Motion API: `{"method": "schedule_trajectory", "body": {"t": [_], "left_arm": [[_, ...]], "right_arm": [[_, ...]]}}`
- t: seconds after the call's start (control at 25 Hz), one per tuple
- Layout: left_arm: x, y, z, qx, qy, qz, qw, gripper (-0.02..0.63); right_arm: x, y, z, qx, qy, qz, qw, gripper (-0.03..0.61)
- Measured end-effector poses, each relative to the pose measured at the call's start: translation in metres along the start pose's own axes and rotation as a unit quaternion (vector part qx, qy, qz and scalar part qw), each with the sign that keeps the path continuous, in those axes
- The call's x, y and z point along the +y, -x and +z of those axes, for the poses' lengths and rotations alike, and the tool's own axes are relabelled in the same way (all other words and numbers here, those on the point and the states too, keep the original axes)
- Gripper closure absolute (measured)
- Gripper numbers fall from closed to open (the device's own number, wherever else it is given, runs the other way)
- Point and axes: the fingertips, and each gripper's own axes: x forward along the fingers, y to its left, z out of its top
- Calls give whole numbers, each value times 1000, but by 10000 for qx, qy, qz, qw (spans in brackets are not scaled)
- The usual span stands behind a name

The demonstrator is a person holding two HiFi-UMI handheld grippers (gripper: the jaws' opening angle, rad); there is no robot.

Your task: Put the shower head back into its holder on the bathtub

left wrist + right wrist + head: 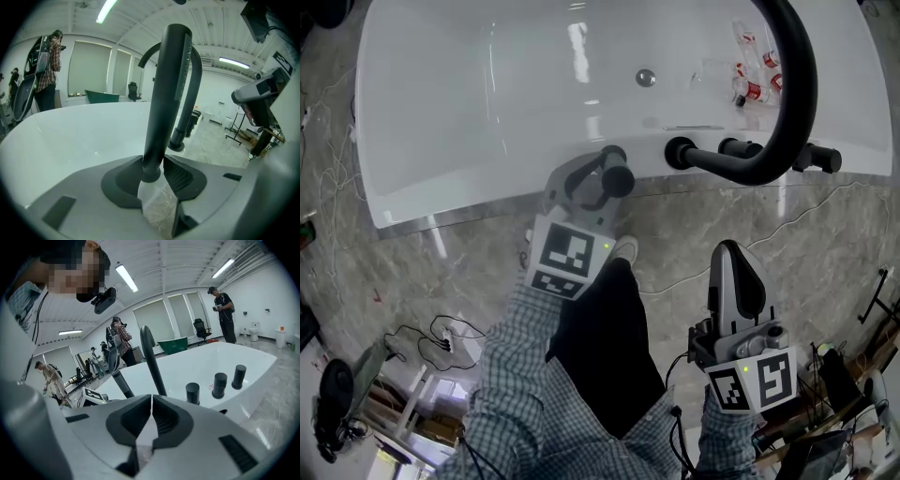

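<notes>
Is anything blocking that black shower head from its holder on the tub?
Nothing visible does. The left gripper holds the shower head at the bathtub rim, apart from the faucet; I cannot make out the holder.

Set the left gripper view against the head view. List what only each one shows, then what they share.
Only the left gripper view: how the left gripper grips, its jaws pinching the lower end of the shower head; a person standing beyond the tub; ceiling lights.
Only the head view: the drain, bottles lying in the tub, and cables on the floor.
Both: the left gripper, the shower head, the curved spout and the tub.
</notes>
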Motion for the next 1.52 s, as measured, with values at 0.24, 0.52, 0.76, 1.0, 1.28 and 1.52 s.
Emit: {"method": "schedule_trajectory", "body": {"t": [0.24, 0.52, 0.76, 1.0, 1.28, 1.52], "left_arm": [[0, 2, -7, 112, 50, -2, 9999, 489], [3, 14, -17, 226, -138, 41, 9996, 491], [16, 30, -12, 63, 121, 138, 9998, 543], [23, 54, 1, -66, 202, 181, 9996, 603], [20, 103, 32, -100, 292, 224, 9993, 603], [1, 148, 67, -213, 441, 120, 9987, 603]], "right_arm": [[8, -2, -3, 41, 33, 32, 10000, 557], [21, -7, -3, 62, 92, 121, 9999, 557], [35, -9, -1, 36, 148, 179, 9997, 557], [46, -8, 7, -50, 190, 182, 9996, 557], [58, -1, 29, -167, 256, 126, 9995, 557], [77, 22, 62, -296, 380, 173, 9987, 557]]}}
